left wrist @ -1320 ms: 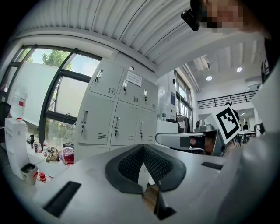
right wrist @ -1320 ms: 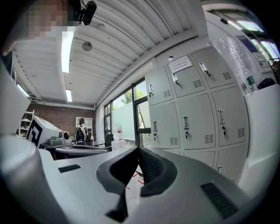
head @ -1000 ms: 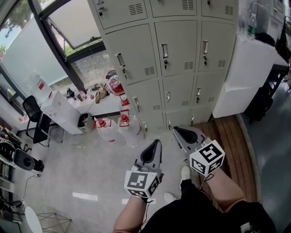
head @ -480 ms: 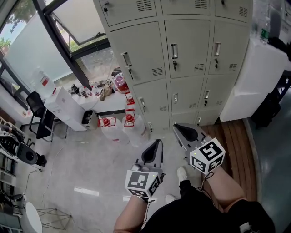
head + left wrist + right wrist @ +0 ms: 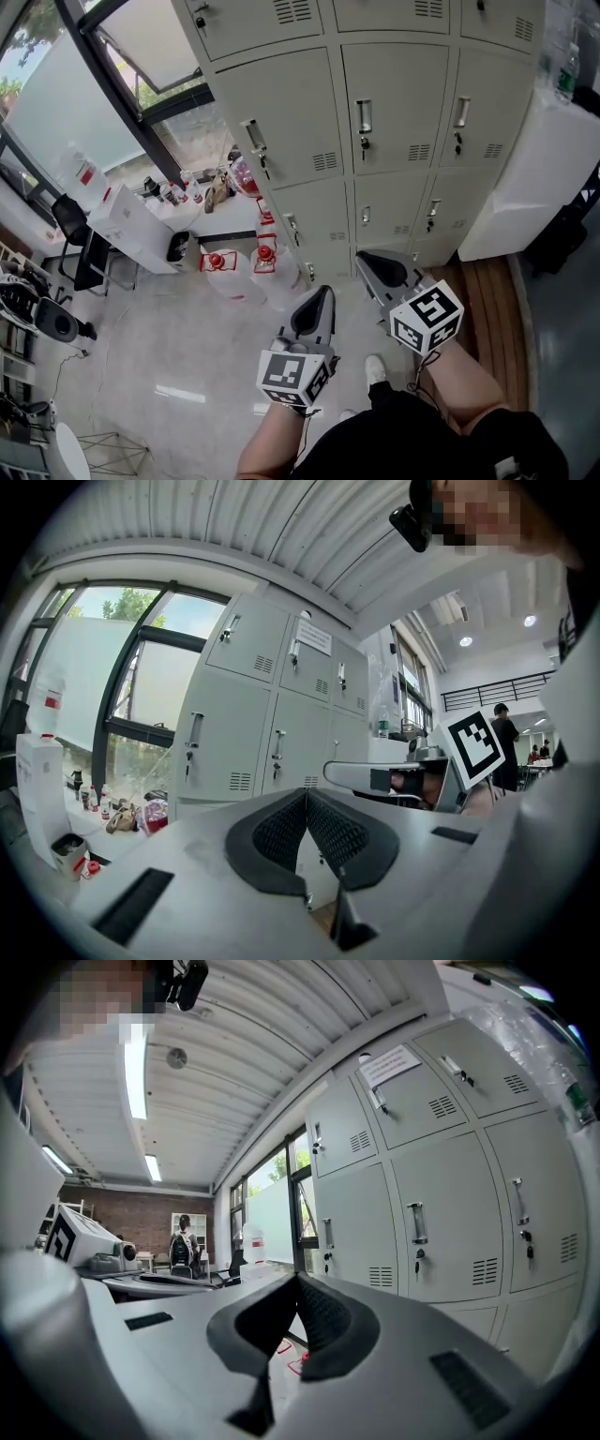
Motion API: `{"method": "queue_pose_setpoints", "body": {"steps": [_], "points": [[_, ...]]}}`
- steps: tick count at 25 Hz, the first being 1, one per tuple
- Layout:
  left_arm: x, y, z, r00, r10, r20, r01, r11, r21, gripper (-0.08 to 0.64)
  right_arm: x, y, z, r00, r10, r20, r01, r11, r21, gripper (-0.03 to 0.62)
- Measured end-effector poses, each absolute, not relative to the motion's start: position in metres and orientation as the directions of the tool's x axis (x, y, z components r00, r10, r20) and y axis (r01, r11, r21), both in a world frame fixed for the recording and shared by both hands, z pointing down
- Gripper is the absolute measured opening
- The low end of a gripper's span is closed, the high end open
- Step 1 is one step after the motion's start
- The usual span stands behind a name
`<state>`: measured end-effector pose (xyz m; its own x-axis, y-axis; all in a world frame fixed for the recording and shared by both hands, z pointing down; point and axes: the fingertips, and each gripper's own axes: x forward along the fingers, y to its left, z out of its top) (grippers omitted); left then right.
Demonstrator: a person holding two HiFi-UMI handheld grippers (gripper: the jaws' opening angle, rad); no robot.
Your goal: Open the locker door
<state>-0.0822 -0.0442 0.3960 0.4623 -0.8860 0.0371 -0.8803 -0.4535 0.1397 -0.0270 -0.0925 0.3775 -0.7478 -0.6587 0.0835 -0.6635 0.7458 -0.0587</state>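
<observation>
Looking down at a big bank of grey lockers (image 5: 281, 112) along the far side, with every visible locker door (image 5: 398, 98) shut flat and a handle plus keyhole on each. Left of that, tall windows (image 5: 159, 42), then pale floor (image 5: 169, 347) across the near part. Also a white desk (image 5: 225, 220) tucked at the left end of the lockers, cluttered with small bottles and bits, too small to say what exactly. Just near of it, a couple of clear water jugs (image 5: 220, 274) with red caps, standing on the floor.

Nearest of all, left gripper (image 5: 322, 295) and right gripper (image 5: 364, 261), side by side, pointed toward the lockers but well short of them, touching nothing. Left one pinched fully together with nothing between the pads. Same for the right, closed tight and empty. Marker cube on the back of each.
</observation>
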Motion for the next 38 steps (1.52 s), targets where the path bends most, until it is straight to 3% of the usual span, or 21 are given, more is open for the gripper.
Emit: {"method": "queue_pose_setpoints", "body": {"steps": [22,38], "points": [[-0.042,-0.186,0.381,0.455,-0.89,0.015,-0.885,-0.451,0.115,0.017,0.011,-0.24,0.364,-0.745,-0.664,0.06,-0.667,0.744,-0.048,0.054],[-0.019,-0.221,0.367,0.482,-0.876,-0.007,-0.872,-0.481,0.092,0.017,0.026,-0.281,0.355,-0.722,-0.69,0.051,-0.691,0.722,-0.034,0.054]]}}
